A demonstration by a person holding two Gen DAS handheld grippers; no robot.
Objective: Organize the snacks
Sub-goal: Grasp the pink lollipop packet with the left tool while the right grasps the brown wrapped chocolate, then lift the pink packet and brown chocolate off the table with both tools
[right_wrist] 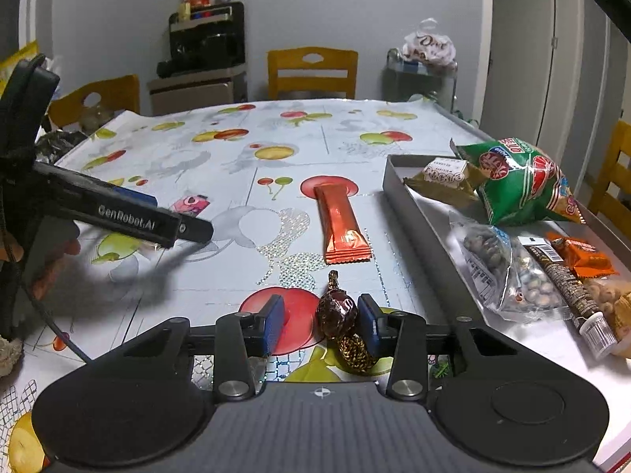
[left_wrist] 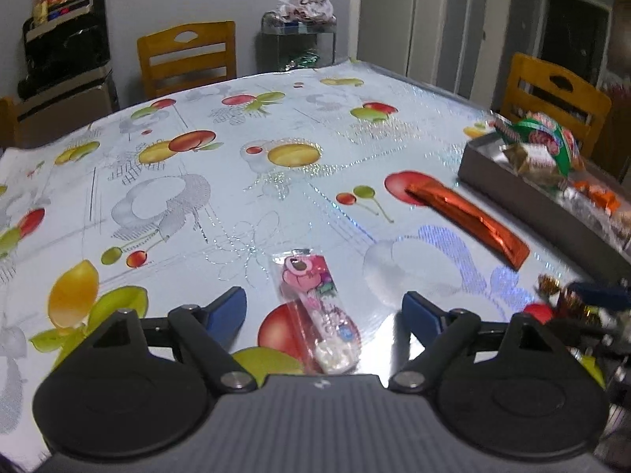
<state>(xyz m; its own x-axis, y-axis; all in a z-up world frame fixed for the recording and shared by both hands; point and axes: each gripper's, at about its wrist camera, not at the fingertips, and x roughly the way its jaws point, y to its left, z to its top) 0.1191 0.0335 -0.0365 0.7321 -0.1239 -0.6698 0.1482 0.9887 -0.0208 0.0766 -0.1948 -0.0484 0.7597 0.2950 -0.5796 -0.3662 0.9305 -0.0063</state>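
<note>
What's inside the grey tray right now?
The grey tray holds a green snack bag, an olive packet, clear nut bags and orange packets. Whatever lies beneath them is hidden.

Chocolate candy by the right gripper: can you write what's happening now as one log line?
right gripper: open, chocolate candy between fingers | left gripper: open over pink candy packet | orange bar: on table | tray: holds snacks

Right gripper (right_wrist: 321, 317) with a brown foil chocolate (right_wrist: 338, 309) between its blue pads, touching the right one, orange wafer bar (right_wrist: 341, 226) mid-tabletop, grey tray (right_wrist: 406, 197) of snacks along the right edge, left gripper (right_wrist: 185, 222) reaching in from the left edge
</note>
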